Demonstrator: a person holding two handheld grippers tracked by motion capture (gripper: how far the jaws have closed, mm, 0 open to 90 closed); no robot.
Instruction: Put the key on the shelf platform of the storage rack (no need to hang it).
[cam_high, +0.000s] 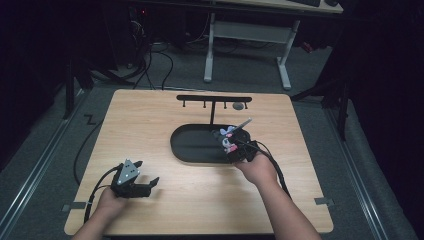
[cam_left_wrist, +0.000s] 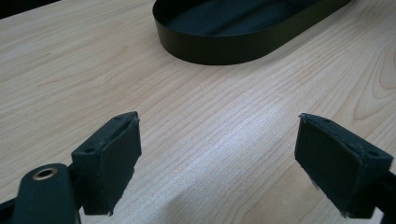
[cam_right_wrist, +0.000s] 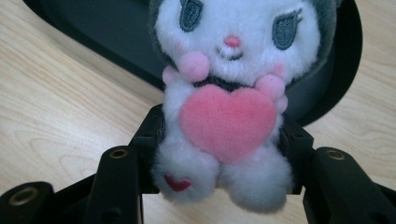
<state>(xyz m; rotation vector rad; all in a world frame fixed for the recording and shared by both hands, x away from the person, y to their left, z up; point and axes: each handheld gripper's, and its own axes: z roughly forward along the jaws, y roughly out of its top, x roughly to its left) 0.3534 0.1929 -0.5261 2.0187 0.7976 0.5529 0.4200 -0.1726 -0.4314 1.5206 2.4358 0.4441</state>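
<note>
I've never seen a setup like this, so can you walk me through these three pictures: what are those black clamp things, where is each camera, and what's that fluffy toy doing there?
A person sits at a wooden table and holds a hand-operated two-jaw clamp in each hand. One picture looks down from above; the other two come from cameras riding on each clamp. The left gripper rests near the table's front edge with its jaws apart and nothing between them. The right gripper is closed on the body of a white plush toy with a pink heart, above the edge of a black oval tray. Behind the tray stands a black rack with hooks.
</note>
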